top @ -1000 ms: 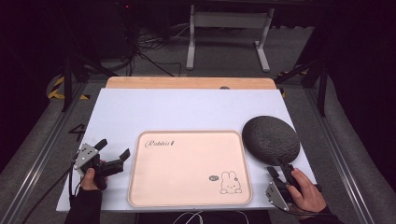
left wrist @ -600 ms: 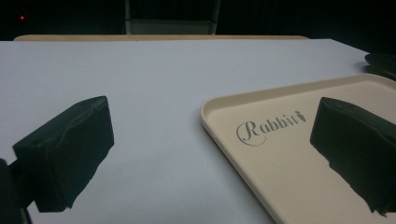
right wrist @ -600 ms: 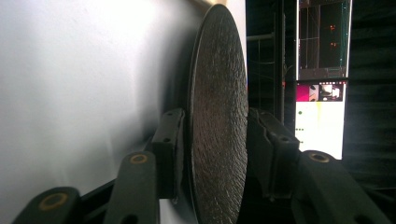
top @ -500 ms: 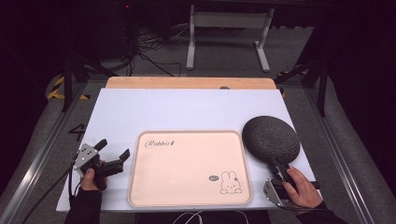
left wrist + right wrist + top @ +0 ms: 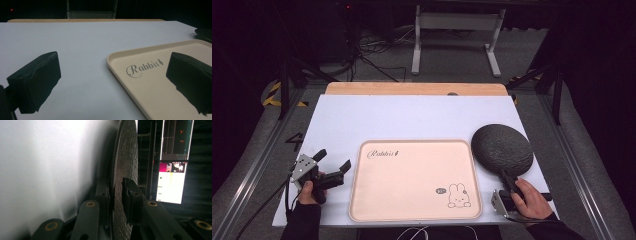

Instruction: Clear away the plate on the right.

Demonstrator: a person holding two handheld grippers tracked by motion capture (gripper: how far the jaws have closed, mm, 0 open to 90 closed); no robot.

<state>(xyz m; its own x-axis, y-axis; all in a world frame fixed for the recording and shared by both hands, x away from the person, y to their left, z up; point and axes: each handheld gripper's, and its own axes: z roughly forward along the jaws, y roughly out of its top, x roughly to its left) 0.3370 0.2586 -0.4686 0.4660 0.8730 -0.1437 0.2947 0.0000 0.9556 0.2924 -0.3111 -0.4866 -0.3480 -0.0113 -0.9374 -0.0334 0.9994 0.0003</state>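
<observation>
The dark round mat (image 5: 502,149) lies flat on the tabletop (image 5: 412,117), just right of the pink tray (image 5: 412,182), its oval stretching side to side. The right gripper (image 5: 507,179) has just been closing its jaws on the mat's near edge, one jaw under and one over. Left of the tray, the left gripper (image 5: 332,162) rests with jaws wide apart, holding nothing.

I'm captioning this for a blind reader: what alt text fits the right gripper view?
The right gripper has been closing its two black jaws on the rim of a dark, rough-textured round plate, seen edge-on beside the white table.
</observation>
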